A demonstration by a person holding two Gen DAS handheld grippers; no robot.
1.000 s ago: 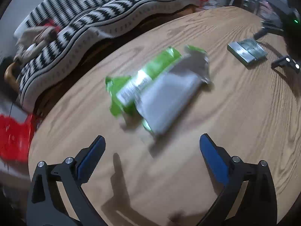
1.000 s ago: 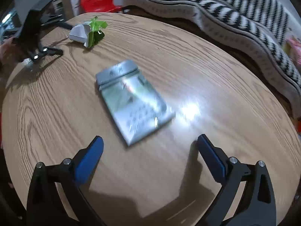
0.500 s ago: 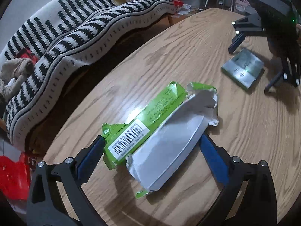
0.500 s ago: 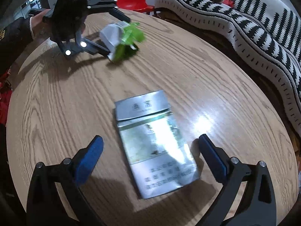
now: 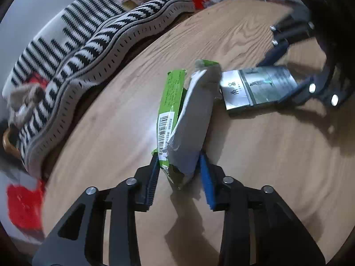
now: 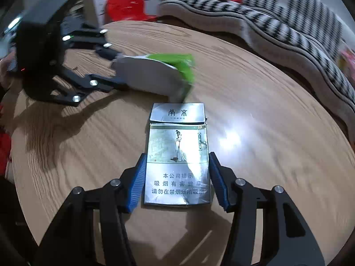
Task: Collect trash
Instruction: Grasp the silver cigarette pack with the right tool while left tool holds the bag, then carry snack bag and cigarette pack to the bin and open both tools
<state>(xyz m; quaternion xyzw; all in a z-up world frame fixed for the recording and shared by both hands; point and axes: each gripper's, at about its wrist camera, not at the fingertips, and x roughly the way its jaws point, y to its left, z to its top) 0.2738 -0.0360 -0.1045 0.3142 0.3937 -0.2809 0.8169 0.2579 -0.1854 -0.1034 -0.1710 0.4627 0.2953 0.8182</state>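
On the round wooden desk [image 6: 277, 102] we have two pieces of trash, and each one is now between the fingers of one hand-held gripper. The left hand-held gripper [image 5: 179, 170] is closing on the green and white wrapper [image 5: 188, 119]; its near end sits between the blue pads, the left pad touches it, and the wrapper stretches away toward 12 o'clock. The right hand-held gripper [image 6: 177, 177] is also closing, around the silver cigarette pack [image 6: 177, 155]. The pack lies flat with its lid end toward 12 o'clock; a thin gap is visible at each pad, so we judge it is not clamped yet.

The far end of the wrapper is just beside the top of the pack, at about 1 o'clock in the left wrist view. To do this step well, we should finish both closings before any lift. The wrapper is thin and crumpled, so we think it can slip or fold; we should squeeze it deep in the pads. The pack is stiff but open at the lid, so we should press on its long sides evenly and lift straight, so that neither piece drags the other.
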